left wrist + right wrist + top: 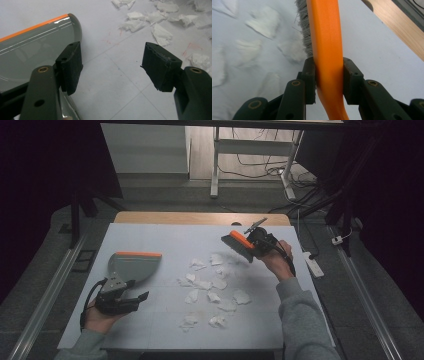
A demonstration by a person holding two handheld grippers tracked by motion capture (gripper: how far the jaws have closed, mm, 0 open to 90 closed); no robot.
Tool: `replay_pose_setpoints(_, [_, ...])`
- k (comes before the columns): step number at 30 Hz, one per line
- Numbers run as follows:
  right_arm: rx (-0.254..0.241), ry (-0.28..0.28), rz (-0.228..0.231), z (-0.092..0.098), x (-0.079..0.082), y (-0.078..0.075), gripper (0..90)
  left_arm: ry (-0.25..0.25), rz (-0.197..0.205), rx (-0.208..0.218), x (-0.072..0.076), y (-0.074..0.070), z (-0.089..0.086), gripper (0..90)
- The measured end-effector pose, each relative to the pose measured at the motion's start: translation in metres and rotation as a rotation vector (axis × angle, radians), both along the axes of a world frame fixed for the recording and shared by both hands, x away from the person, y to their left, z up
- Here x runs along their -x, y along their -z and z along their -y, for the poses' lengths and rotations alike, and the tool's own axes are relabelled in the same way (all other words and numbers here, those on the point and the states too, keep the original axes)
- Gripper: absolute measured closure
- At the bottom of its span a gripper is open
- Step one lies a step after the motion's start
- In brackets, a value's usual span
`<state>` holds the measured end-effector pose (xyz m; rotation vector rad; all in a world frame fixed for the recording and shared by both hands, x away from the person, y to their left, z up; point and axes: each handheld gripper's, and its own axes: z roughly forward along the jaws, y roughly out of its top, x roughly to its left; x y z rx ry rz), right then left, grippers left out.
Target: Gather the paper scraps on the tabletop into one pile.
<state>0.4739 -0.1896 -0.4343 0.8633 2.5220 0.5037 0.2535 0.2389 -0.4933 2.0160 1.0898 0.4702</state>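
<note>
The black two-jaw left gripper (131, 298) lies low at the near left, jaws spread wide and empty — the black right gripper (258, 245), raised farther off, is clamped tight.

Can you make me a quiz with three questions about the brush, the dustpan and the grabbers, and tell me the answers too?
1. Where does the dustpan lie?
A. on the left part of the table
B. on the floor
C. on top of the paper scraps

2. What colour is the brush handle?
A. blue
B. orange
C. green

3. How is the left gripper?
A. shut on the dustpan
B. shut on a paper scrap
C. open

Answers:
1. A, the high view shows it flat on the table, left of the paper scraps.
2. B, the right gripper clamps an orange handle.
3. C, a wide gap of bare table shows between its jaws.
</note>
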Motion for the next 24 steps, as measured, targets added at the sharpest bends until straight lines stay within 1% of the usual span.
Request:
replay_pose_setpoints(3, [0.024, 0.011, -0.022, 0.0, -0.007, 0.007, 67.1, -0.001, -0.001, -0.008, 0.001, 0.002, -0.002, 33.1])
replay_pose_setpoints(7, [0.047, 0.022, -0.047, 0.0, -0.014, 0.015, 67.1, -0.014, -0.006, -0.005, 0.002, 0.004, -0.008, 33.2])
replay_pose_setpoints(8, [0.046, 0.02, -0.055, 0.0, -0.016, 0.016, 67.1, -0.017, -0.006, -0.005, 0.003, 0.005, -0.009, 33.2])
replay_pose_setpoints(10, [0.017, 0.028, -0.067, 0.0, -0.018, 0.017, 67.1, -0.024, -0.006, -0.003, 0.004, 0.005, -0.011, 33.2])
replay_pose_setpoints(11, [0.011, 0.022, -0.069, 0.0, -0.02, 0.018, 67.1, -0.027, -0.003, -0.006, 0.004, 0.005, -0.011, 33.2])
replay_pose_setpoints(12, [0.015, 0.022, -0.068, -0.002, -0.021, 0.018, 67.1, -0.025, 0.002, -0.006, 0.005, 0.004, -0.011, 33.2])
replay_pose_setpoints(16, [0.015, 0.018, -0.093, -0.012, -0.024, 0.019, 67.2, -0.017, 0.011, -0.012, 0.006, 0.004, -0.009, 33.2])
replay_pose_setpoints(18, [0.014, -0.002, -0.115, -0.018, -0.023, 0.019, 67.1, -0.015, 0.011, -0.013, 0.006, 0.004, -0.009, 33.2])
replay_pose_setpoints(19, [0.021, -0.025, -0.117, -0.022, -0.021, 0.02, 67.1, -0.013, 0.013, -0.013, 0.006, 0.004, -0.009, 33.2])
replay_pose_setpoints(24, [0.096, -0.11, -0.122, -0.036, -0.004, 0.019, 67.1, 0.001, 0.023, -0.013, 0.006, 0.004, -0.007, 33.0])
